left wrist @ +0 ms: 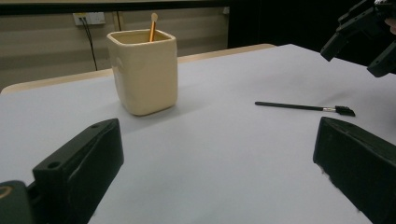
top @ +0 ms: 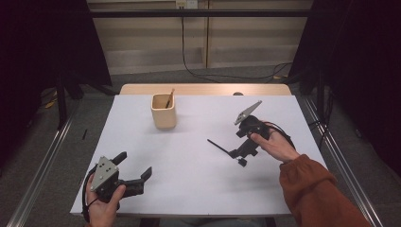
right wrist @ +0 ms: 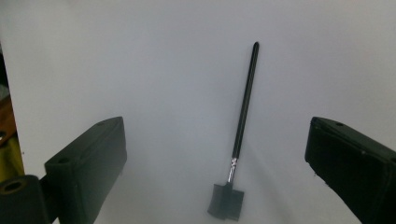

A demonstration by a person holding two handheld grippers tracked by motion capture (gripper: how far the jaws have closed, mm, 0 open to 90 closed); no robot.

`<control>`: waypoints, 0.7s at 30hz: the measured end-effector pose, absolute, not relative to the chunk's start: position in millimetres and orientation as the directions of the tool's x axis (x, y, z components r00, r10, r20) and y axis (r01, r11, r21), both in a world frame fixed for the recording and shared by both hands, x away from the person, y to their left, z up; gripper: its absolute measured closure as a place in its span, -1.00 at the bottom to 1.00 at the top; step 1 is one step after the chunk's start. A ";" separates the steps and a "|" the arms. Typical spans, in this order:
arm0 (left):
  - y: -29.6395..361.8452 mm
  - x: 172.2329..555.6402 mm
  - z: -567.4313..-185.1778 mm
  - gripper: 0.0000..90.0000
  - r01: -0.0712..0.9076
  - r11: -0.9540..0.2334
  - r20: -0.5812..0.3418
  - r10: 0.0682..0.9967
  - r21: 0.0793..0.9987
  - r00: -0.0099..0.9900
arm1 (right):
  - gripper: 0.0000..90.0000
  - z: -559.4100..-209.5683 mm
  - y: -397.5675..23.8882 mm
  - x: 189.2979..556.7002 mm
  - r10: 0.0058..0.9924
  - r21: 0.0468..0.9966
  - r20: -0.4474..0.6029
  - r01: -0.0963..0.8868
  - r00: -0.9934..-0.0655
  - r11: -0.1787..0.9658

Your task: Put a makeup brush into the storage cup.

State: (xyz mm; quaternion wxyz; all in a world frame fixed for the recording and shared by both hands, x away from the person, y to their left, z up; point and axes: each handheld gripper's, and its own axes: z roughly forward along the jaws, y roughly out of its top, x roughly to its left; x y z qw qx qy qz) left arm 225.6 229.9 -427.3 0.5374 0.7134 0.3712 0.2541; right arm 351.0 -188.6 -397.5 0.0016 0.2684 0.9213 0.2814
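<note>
1. A black brush [top: 220,147] is seen lying flat on the white table [top: 189,179], right of centre in the high view, its flat head toward the lower right and its thin handle pointing to the upper left.
2. The right gripper [top: 242,158] is held just above the brush head, jaws spread wide; nothing is pinched. In the right gripper view the brush [right wrist: 240,135] lies between the two jaws, untouched, head at the bottom of the frame.
3. The left gripper [top: 135,171] is recorded at the lower left of the high view, low over the table, jaws spread apart and empty.
4. A cream cup [top: 164,111] stands upright at upper centre, well apart from the brush; a wooden stick [top: 169,99] is leaned inside it.
</note>
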 end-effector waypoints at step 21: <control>230.4 226.2 -427.7 -0.96 0.254 -0.156 -0.029 0.800 0.954 0.599 | -0.34 -418.9 -174.9 364.5 0.482 0.253 0.186 0.515 -0.856 0.819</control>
